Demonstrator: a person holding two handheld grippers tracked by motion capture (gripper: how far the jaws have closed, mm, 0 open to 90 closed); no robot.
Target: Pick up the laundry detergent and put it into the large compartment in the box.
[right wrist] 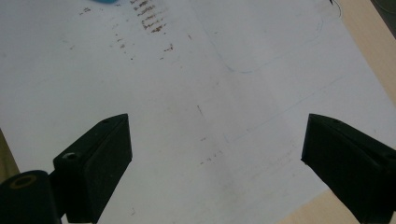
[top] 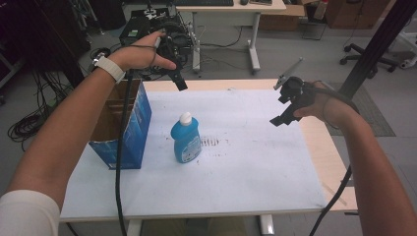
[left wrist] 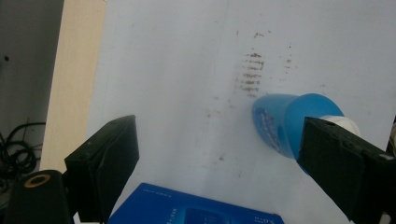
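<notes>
Blue bottle with white cap upright mid-desk, contents not visible. Open blue box just beside it at 9 o'clock, inside looks bare. Left gripper at 12 o'clock, fingers spread, nothing between. Right gripper at 3 o'clock, fingers spread, nothing held.

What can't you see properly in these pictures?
- The blue bottle: its label print is too small to read in the high view; in the left gripper view a jaw covers part of its white cap.
- The blue box: its inside is mostly hidden by its own walls and the left forearm in the high view; the bottom edge cuts it off in the left gripper view.
- The brown marks on the table: too faint to identify.
</notes>
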